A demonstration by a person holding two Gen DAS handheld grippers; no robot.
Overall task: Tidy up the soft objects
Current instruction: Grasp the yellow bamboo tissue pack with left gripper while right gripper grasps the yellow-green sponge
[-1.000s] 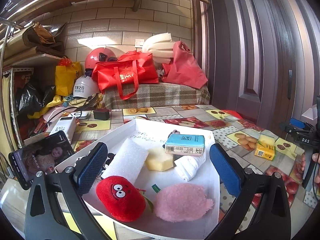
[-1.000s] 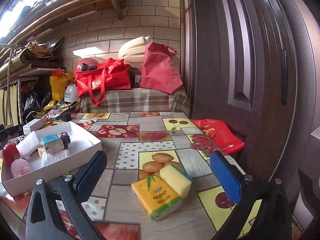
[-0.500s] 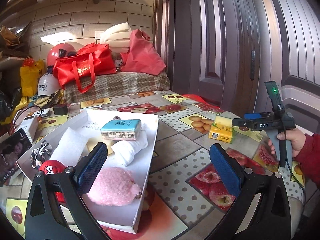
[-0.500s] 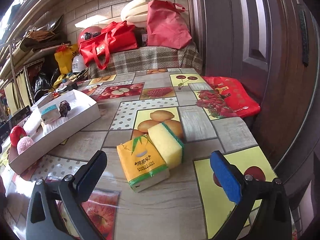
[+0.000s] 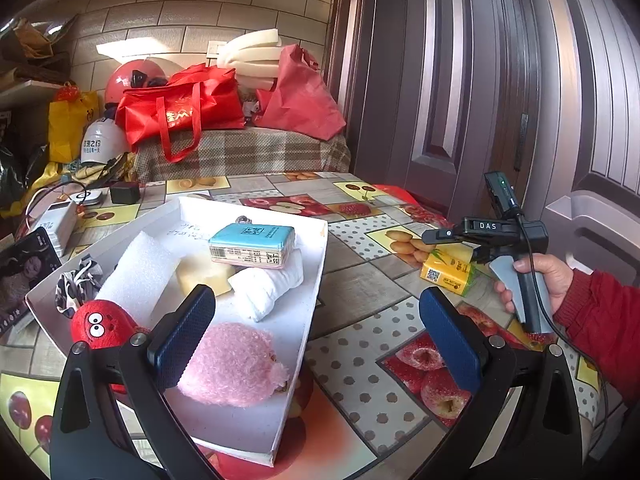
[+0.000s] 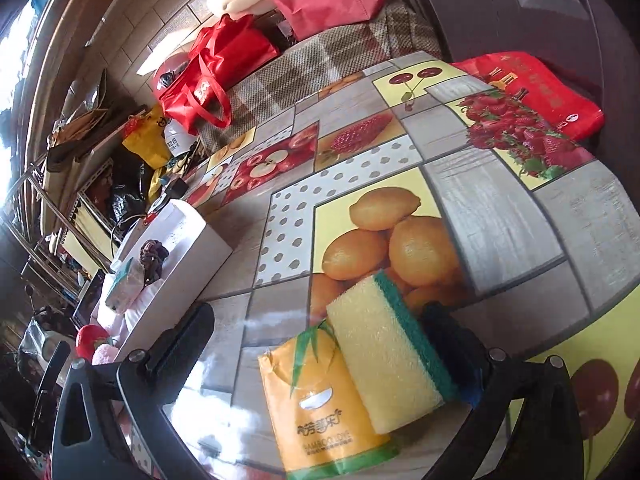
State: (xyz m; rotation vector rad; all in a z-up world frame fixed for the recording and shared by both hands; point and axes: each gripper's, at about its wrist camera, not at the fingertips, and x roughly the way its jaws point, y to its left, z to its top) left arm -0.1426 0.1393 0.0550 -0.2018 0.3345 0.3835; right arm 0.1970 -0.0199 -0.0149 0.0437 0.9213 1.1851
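A: How do the jaws stand?

B: The right gripper point(image 6: 320, 344) is spread wide around the yellow sponge point(image 6: 384, 364) and the orange tissue pack point(image 6: 324, 408); its right pad sits just beside the sponge's green face. The left gripper point(image 5: 312, 332) is also spread and holds nothing, over the near end of the white tray point(image 5: 316, 280).

A: And the sponge?

B: On the table point(image 6: 500, 216), leaning on the tissue pack, well right of the tray. Likely light and squashy; pinch it across the broad faces, gently, since the pack's wrapper looks slick.
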